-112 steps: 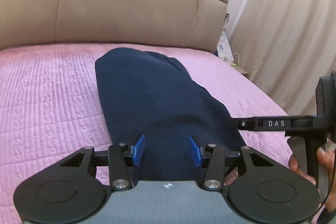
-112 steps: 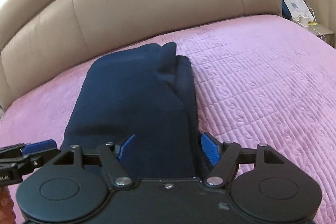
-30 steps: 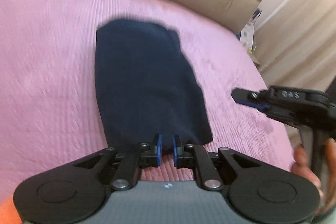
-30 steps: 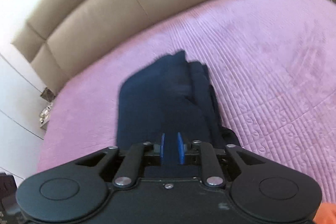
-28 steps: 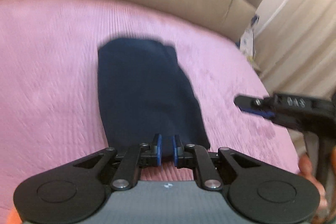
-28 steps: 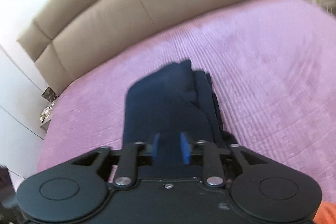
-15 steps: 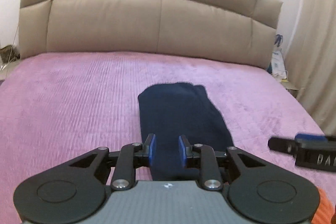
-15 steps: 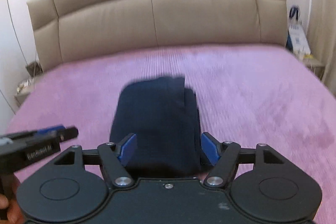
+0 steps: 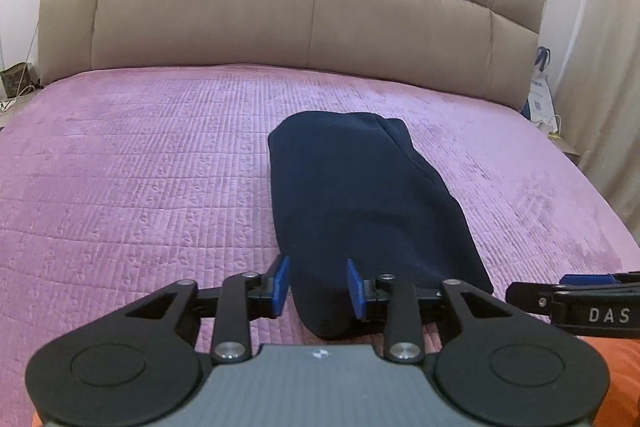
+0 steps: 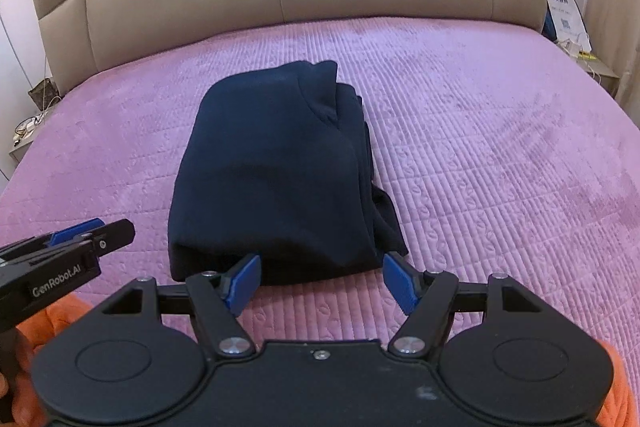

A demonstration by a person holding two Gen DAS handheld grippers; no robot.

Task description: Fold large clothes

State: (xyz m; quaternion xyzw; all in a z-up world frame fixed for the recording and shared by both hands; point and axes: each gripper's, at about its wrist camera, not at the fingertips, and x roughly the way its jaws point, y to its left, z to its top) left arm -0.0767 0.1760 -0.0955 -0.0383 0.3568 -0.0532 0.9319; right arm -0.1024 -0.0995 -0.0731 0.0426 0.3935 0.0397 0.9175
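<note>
As far as both wrist views show, stage: late, probably the last fold already laid.
Left hand-held gripper point(image 9: 317, 267): partly open, pads having just been spreading; near end of the cloth seen between them from its own camera, yet nothing pinched. Seen from the right wrist, hanging off to the left of the packet and apart from it.
Navy garment point(image 10: 272, 163): lying on the bed point(image 9: 140, 167), about mid-width, well short of the headboard point(image 9: 280, 19). Folded into a long, thick packet running away from the cameras; top face smooth, left edge clean and rounded.
Right side of the packet: less tidy. Several layer edges stepping out along that flank, with a small flap poking out low down near the corner.
Right hand-held gripper point(image 10: 321, 263): wide, having just been opening; only bare bedspread and the near hem in the gap, pads clear of the cloth, nothing held.
Bag point(image 10: 564, 7): standing at the far right beside the headboard, no part of the job.
Done, by judgement: bulk reduced to one compact stack, both tools let go.
Left, by judgement: perhaps tucking in the stray flap and squaring the right flank; possibly one more fold across the length, if a shorter packet is wanted. Underside hidden, so no telling how neat below.
</note>
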